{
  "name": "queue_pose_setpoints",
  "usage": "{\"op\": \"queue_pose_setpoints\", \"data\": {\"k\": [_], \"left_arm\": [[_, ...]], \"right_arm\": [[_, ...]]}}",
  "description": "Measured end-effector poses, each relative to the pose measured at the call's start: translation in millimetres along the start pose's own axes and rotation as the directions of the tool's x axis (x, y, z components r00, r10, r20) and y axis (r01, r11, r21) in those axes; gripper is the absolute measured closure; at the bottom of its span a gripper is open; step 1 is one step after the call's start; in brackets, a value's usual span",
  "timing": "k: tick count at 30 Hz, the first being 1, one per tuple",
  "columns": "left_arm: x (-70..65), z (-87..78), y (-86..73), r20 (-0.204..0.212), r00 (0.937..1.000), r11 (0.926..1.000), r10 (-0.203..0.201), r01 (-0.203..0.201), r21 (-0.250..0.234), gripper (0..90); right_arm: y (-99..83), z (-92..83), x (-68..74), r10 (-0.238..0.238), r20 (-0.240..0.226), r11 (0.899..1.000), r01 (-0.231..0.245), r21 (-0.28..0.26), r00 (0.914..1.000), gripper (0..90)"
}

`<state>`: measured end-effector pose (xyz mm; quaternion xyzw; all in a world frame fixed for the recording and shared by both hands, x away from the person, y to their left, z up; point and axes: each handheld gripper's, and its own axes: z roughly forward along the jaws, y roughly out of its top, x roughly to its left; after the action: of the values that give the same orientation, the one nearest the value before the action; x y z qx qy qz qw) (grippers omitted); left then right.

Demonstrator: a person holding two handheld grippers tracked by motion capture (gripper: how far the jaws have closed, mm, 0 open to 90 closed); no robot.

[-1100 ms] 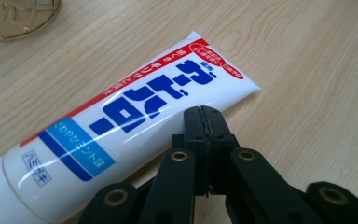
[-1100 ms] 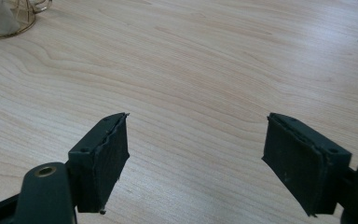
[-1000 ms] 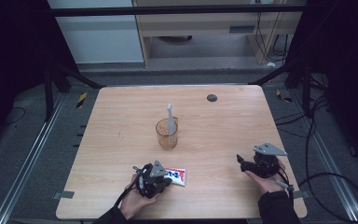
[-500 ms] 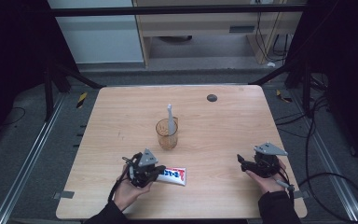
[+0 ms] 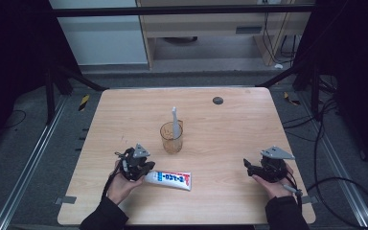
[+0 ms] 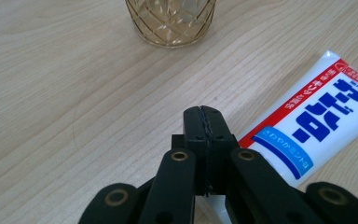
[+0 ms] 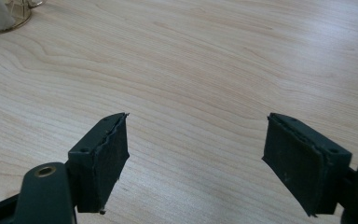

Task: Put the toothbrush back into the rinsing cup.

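Left gripper (image 6: 204, 122): jaws pressed together, nothing between them, beside the toothpaste tube (image 6: 314, 123) near the tabletop's front edge. Right gripper (image 7: 196, 163): jaws wide apart, nothing held. Risk: shut jaws may just shove the tube toward the glass cup (image 5: 171, 137) instead of gripping it.

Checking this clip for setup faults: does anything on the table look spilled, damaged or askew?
Nothing stands out. The amber glass cup stands upright with a white toothbrush in it, and the toothpaste tube lies flat and intact beside the shut left gripper. No spill shows on the wooden table.
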<state>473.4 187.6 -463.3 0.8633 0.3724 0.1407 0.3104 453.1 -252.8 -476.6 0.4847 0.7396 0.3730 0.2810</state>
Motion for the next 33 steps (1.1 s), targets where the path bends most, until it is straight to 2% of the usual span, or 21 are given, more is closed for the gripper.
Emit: {"op": "queue_pose_setpoints", "data": {"k": [16, 25, 33], "left_arm": [[-1.8, -4.7, -9.3, 0.027, 0.9996, 0.9998, -0.005, 0.004, 0.019, 90.0], [-11.2, -13.9, -21.5, 0.055, 0.9985, 0.9997, -0.001, 0.000, 0.026, 90.0], [-22.5, -15.8, -24.8, 0.072, 0.9973, 0.9990, 0.017, -0.020, 0.040, 90.0]], "right_arm": [[-0.3, 0.0, 0.3, -0.004, 0.000, 1.000, 0.004, 0.001, 1.0000, 21.8], [-0.1, -0.8, 0.2, 0.001, -0.004, 1.000, -0.001, 0.001, 1.0000, 21.8], [-0.3, -0.7, 0.3, 0.003, -0.004, 1.000, -0.003, 0.001, 1.0000, 21.8]]}}
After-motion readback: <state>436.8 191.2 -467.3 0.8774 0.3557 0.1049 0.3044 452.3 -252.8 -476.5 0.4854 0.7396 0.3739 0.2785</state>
